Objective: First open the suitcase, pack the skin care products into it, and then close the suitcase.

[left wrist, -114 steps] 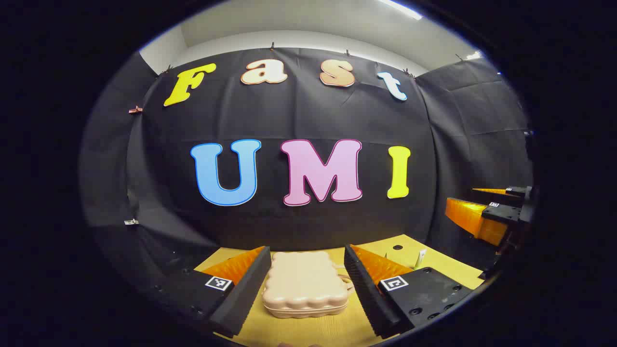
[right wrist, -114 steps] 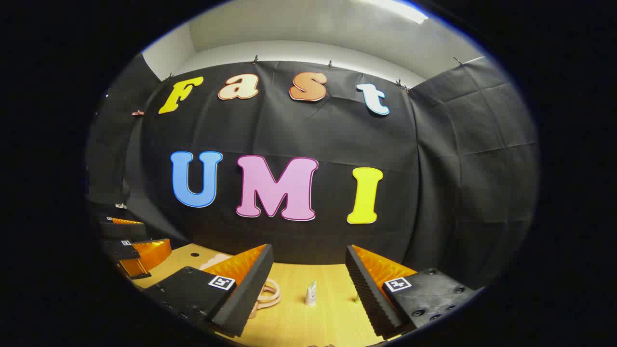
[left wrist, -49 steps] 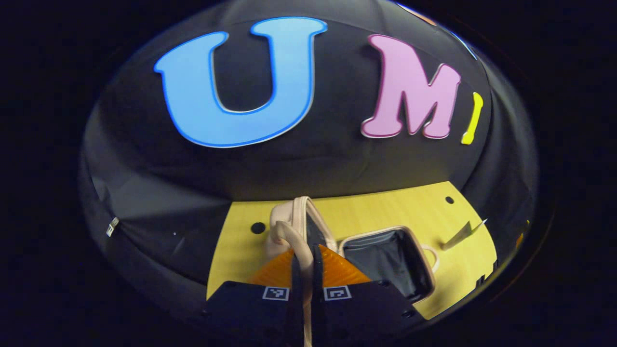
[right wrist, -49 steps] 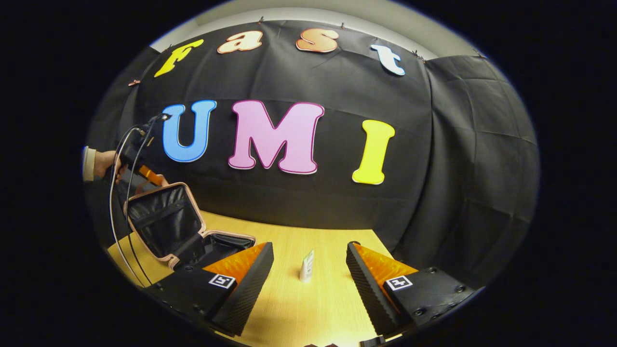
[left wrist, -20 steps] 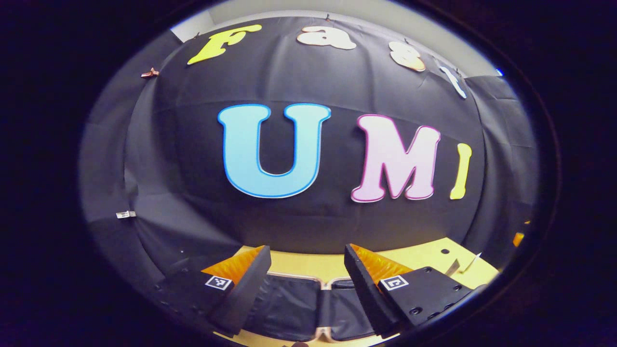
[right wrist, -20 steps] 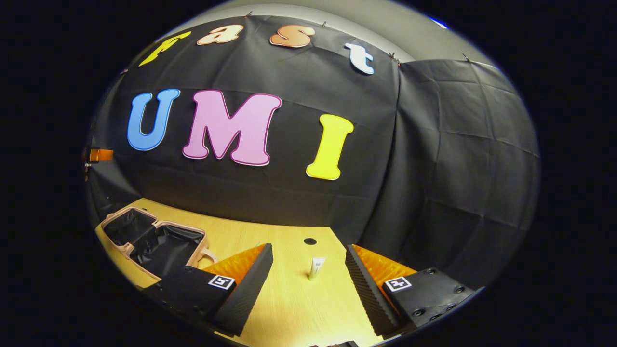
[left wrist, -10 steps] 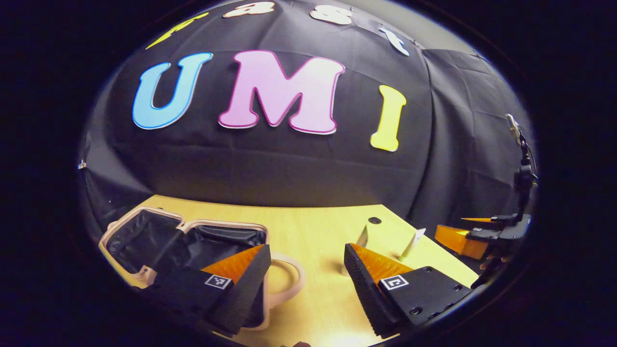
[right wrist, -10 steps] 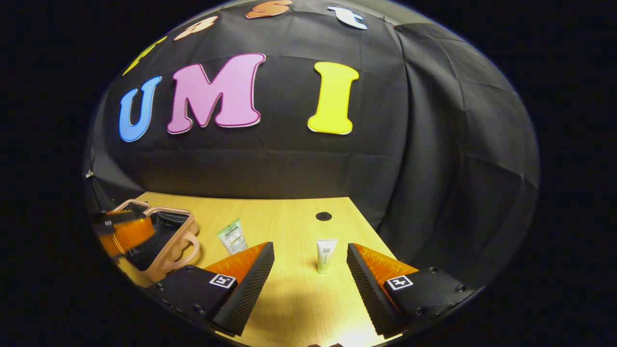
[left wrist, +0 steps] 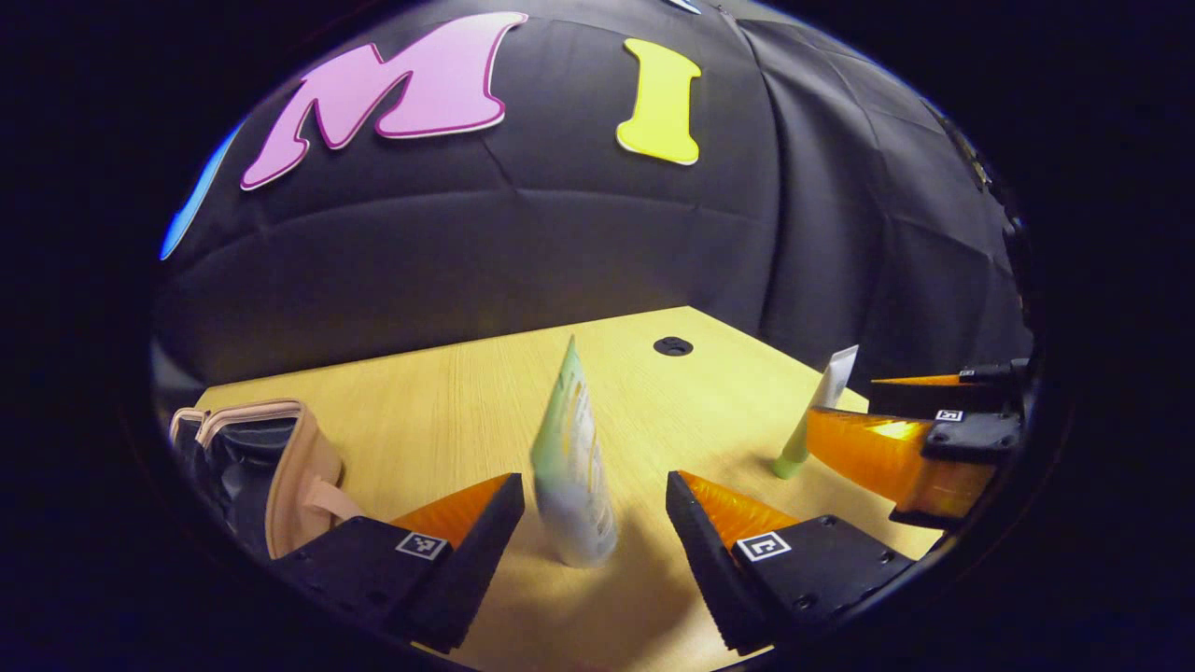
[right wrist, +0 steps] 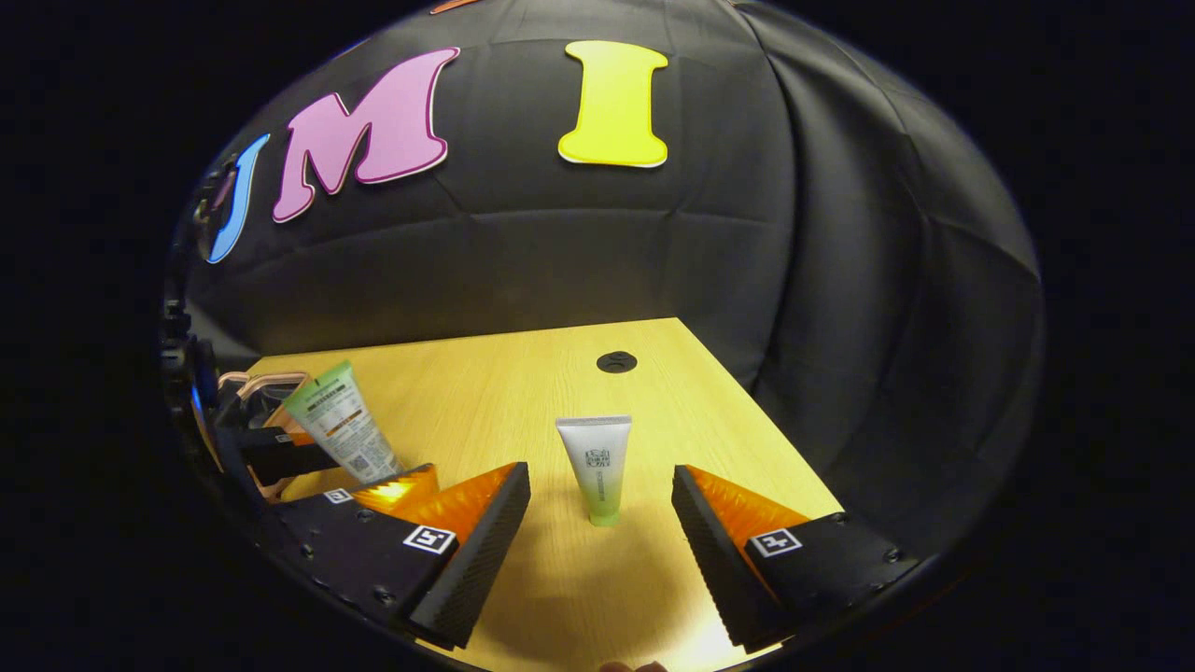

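Note:
A green-and-white tube [left wrist: 571,467] stands on its cap between the fingers of my open left gripper [left wrist: 594,483], with a gap on either side. In the right gripper view the same tube [right wrist: 341,420] sits inside the left gripper [right wrist: 341,467]. A white tube with a green cap [right wrist: 597,467] stands upright just ahead of my open right gripper [right wrist: 601,471]. The left gripper view shows that tube [left wrist: 817,411] beside the right gripper [left wrist: 845,401]. The pink suitcase [left wrist: 289,467] lies open at the left, its dark lining showing.
The wooden table [left wrist: 448,411] has a round cable hole [left wrist: 672,346] near its far corner, seen again [right wrist: 616,361] behind the white tube. Black cloth walls close off the back and right sides. The suitcase rim [right wrist: 252,383] lies at the table's left end.
The left gripper opened the suitcase lid, let go and swung right to the green tube, which now stands between its fingers. The right gripper moved closer to the white tube.

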`<action>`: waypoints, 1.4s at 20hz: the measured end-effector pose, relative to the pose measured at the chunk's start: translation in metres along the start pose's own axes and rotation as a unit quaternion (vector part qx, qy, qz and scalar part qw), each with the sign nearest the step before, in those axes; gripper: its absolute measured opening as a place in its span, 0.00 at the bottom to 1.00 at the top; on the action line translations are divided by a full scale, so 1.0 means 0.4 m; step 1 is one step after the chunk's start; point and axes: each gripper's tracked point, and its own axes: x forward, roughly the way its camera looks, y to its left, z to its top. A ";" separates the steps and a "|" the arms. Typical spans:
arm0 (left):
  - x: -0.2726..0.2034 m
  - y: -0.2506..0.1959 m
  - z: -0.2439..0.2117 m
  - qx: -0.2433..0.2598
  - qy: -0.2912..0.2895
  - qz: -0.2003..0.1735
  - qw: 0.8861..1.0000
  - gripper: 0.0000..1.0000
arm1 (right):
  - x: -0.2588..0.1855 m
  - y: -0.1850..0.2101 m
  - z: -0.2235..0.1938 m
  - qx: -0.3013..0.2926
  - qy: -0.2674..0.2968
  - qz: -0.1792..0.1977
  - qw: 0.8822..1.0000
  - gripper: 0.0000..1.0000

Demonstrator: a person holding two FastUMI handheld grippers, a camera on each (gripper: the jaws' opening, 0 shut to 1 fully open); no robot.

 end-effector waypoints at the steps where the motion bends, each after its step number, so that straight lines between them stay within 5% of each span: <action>1: 0.019 -0.001 -0.005 -0.005 0.005 0.006 1.000 0.92 | 0.018 0.000 -0.007 0.010 0.002 -0.001 1.000 0.99; 2: 0.045 -0.002 -0.007 -0.011 0.009 0.010 1.000 0.95 | 0.035 0.009 -0.016 0.024 0.006 0.000 1.000 0.98; 4: 0.067 0.016 -0.006 -0.019 0.013 0.027 0.999 0.73 | 0.070 0.017 -0.023 0.031 0.005 -0.002 1.000 0.98; 5: 0.063 0.015 -0.006 -0.024 0.012 0.028 0.999 0.48 | 0.084 0.026 -0.023 0.026 0.005 -0.001 1.000 0.98; 8: 0.064 0.034 -0.009 -0.026 0.015 0.031 0.999 0.40 | 0.127 0.023 -0.036 0.016 0.009 -0.020 1.000 0.98; 13: 0.003 0.079 -0.040 -0.033 0.016 0.033 0.999 0.37 | 0.180 -0.003 -0.079 0.019 0.039 -0.048 0.998 0.98; 14: -0.008 0.086 -0.044 -0.035 0.016 0.034 0.999 0.37 | 0.191 -0.012 -0.085 0.016 0.047 -0.055 0.997 0.92; 18: -0.046 0.123 -0.065 -0.036 0.018 0.039 0.998 0.37 | 0.199 0.021 -0.084 -0.007 0.050 -0.033 0.998 0.37; 22: -0.100 0.130 -0.044 -0.041 -0.002 0.024 0.999 0.37 | 0.105 0.091 -0.031 -0.068 0.027 0.004 0.997 0.35; 28: -0.317 0.201 0.126 -0.080 -0.058 0.011 0.995 0.37 | -0.128 0.288 0.101 -0.080 -0.023 0.069 0.994 0.29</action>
